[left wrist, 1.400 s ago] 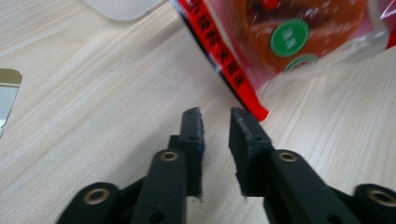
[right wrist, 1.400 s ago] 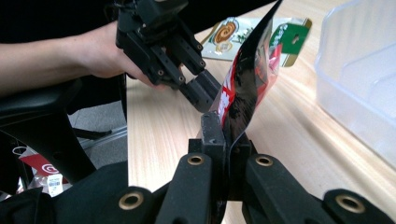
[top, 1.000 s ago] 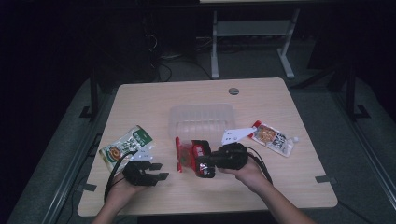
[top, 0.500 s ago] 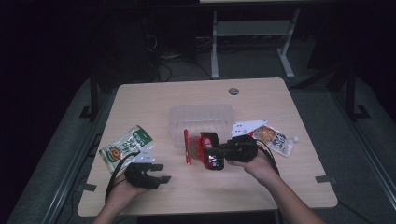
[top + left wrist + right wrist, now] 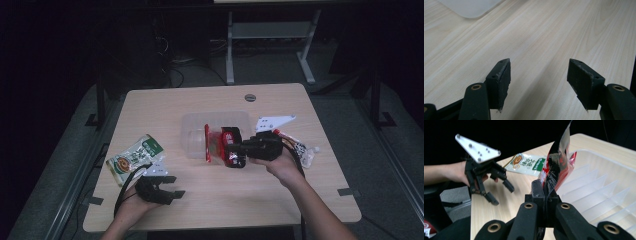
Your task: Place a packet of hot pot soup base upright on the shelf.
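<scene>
The right gripper [image 5: 543, 185] is closed on the lower edge of a red snack packet [image 5: 557, 162], which it holds upright over the near rim of the clear divided tray [image 5: 192, 131] at the middle of the table [image 5: 280, 200]. The packet looks light, thin and glossy, so probably slippery; the flat sealed edge seems the best place to pinch. The left gripper [image 5: 539, 75] is open and empty near the table's front left corner, beside a green packet [image 5: 134, 156].

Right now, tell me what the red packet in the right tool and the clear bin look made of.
Red packet: thin glossy plastic film, probably foil-lined; it creases and glints where the right tool pinches it. Clear bin: translucent rigid plastic, slightly frosted, with moulded divider ribs; the table shows faintly through it.
</scene>
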